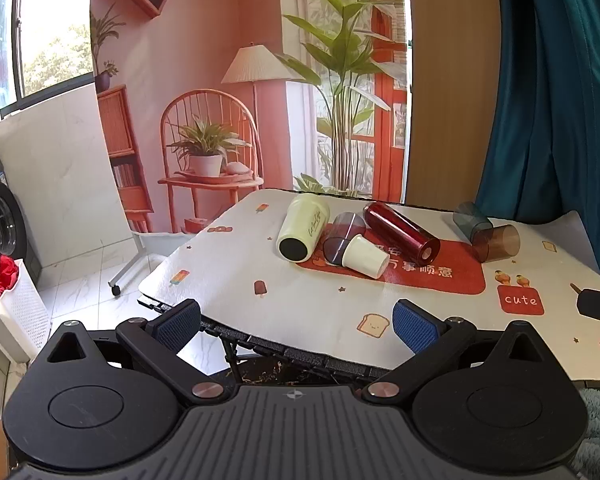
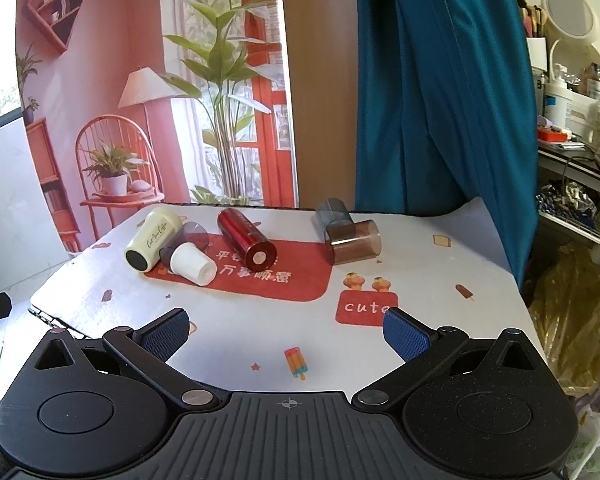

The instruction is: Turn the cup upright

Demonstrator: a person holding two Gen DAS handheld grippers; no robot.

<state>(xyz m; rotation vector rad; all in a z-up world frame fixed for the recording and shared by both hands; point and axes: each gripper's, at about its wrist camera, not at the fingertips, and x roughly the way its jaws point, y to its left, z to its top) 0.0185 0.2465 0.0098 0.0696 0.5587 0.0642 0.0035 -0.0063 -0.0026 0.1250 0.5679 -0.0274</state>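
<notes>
Several cups lie on their sides on the table (image 1: pixel 300 312): a pale green tumbler (image 1: pixel 302 227), a white paper cup (image 1: pixel 365 256), a purple-tinted clear cup (image 1: pixel 342 236), a red cylinder cup (image 1: pixel 402 232), a grey-blue cup (image 1: pixel 470 218) and a brown cup (image 1: pixel 496 243). The right wrist view shows the same ones: green (image 2: pixel 152 238), white (image 2: pixel 192 264), purple (image 2: pixel 190 238), red (image 2: pixel 246 240), grey-blue (image 2: pixel 334 214), brown (image 2: pixel 354 242). My left gripper (image 1: pixel 296 320) is open and empty at the table's near-left edge. My right gripper (image 2: pixel 286 330) is open and empty over the near side.
A red mat (image 1: pixel 416 272) lies under the middle cups. A white laundry basket (image 1: pixel 12 312) and washing machine (image 1: pixel 0 224) stand left of the table. A teal curtain (image 2: pixel 440 92) hangs behind; cluttered shelves (image 2: pixel 576 140) and bags (image 2: pixel 572 312) stand at the right.
</notes>
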